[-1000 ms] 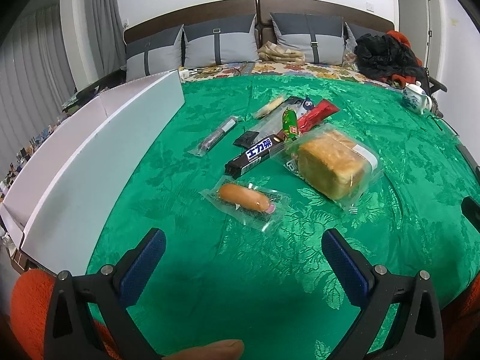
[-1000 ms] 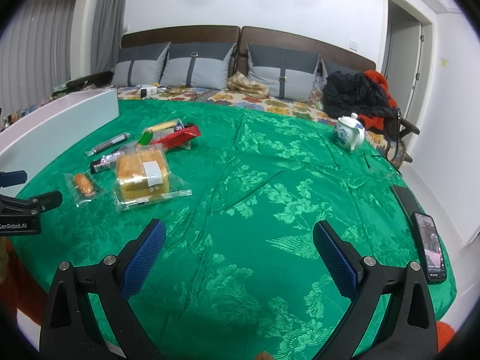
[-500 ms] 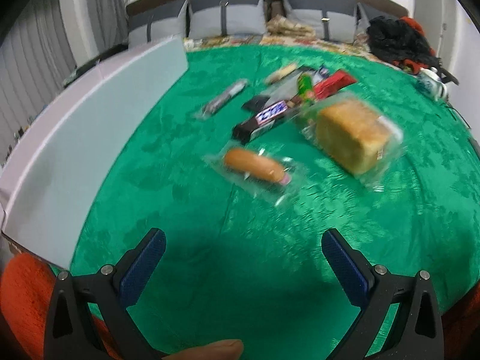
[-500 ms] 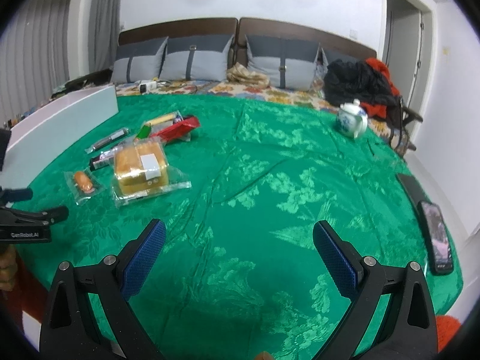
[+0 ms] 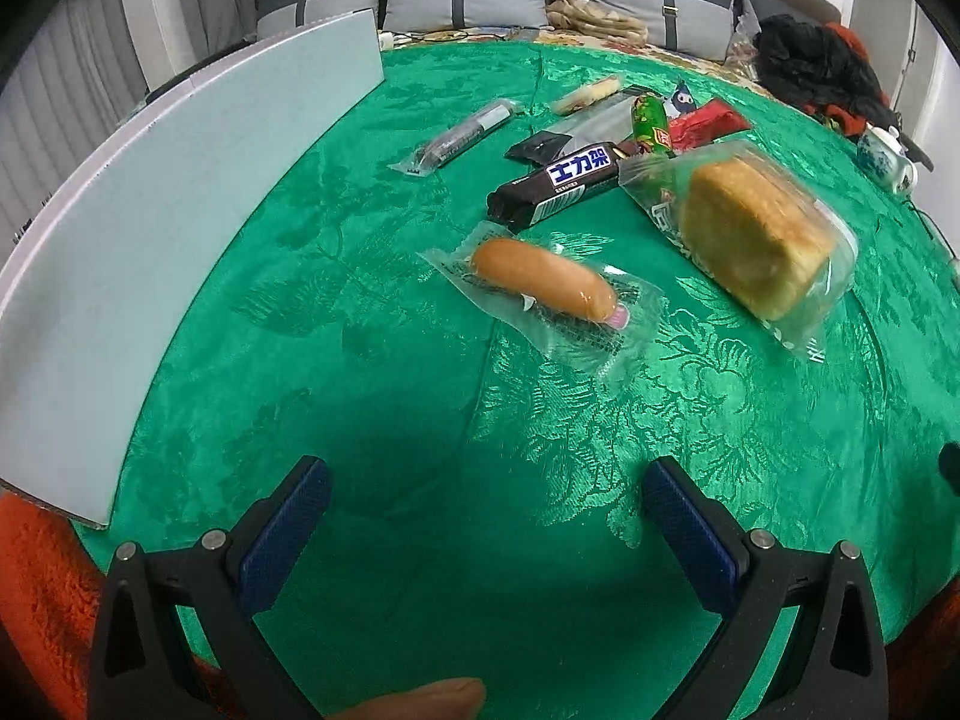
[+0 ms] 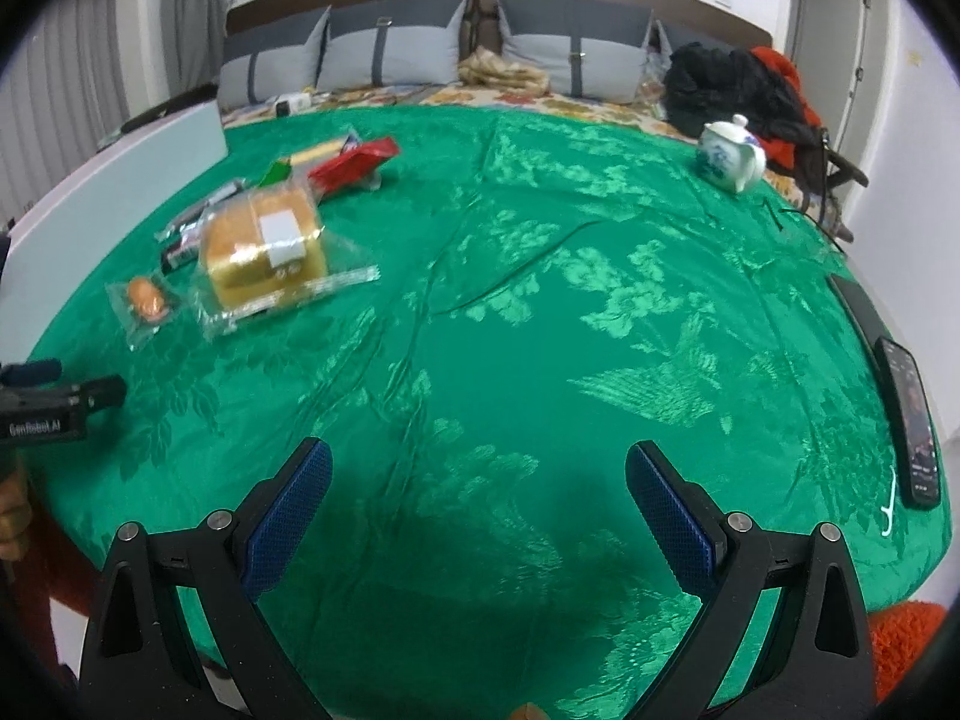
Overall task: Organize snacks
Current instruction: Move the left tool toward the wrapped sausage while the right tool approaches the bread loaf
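Both grippers, left and right, hover with jaws wide and empty over the glossy green worktop. A clear-wrapped sausage lies just before the bread loaf, chocolate bar behind; a white box stands left.

Green brocade tablecloth with floral pattern, creased near centre. White-and-blue teapot near the far right edge. Smartphone at the right edge, screen up, with a small white object just beside its near end. Grey cushions against a dark headboard behind; black and red clothing heaped at right; white door beyond
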A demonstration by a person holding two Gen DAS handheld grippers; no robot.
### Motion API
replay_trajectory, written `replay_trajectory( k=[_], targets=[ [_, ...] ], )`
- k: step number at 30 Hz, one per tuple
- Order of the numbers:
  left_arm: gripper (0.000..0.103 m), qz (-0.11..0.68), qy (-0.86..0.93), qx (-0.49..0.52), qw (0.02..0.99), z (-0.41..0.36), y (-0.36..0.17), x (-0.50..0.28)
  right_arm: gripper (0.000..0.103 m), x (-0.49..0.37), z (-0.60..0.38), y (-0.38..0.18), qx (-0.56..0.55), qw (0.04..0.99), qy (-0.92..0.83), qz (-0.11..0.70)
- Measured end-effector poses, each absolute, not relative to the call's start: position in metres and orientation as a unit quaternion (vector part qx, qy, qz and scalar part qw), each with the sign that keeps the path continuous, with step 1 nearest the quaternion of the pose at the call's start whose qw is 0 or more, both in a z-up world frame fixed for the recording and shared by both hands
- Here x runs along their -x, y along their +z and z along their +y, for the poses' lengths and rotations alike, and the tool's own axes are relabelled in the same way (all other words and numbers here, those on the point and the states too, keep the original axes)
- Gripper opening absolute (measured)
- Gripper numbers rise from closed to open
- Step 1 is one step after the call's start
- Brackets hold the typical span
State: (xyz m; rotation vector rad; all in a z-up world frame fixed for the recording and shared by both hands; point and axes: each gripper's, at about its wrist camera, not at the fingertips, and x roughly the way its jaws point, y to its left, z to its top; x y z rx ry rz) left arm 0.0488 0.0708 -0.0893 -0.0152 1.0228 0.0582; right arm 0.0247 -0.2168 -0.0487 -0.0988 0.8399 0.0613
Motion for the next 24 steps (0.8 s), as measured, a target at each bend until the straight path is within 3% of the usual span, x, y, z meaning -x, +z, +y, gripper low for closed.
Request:
replay_trajectory(
  k=[24],
  targets=[
    [0.103,0.487,0.031,0.023,0.873,0.074,-0.09,-0.049,0.1,-0.038,-0.211,-0.07,0.045,0.888,0.049,0.454]
  ],
)
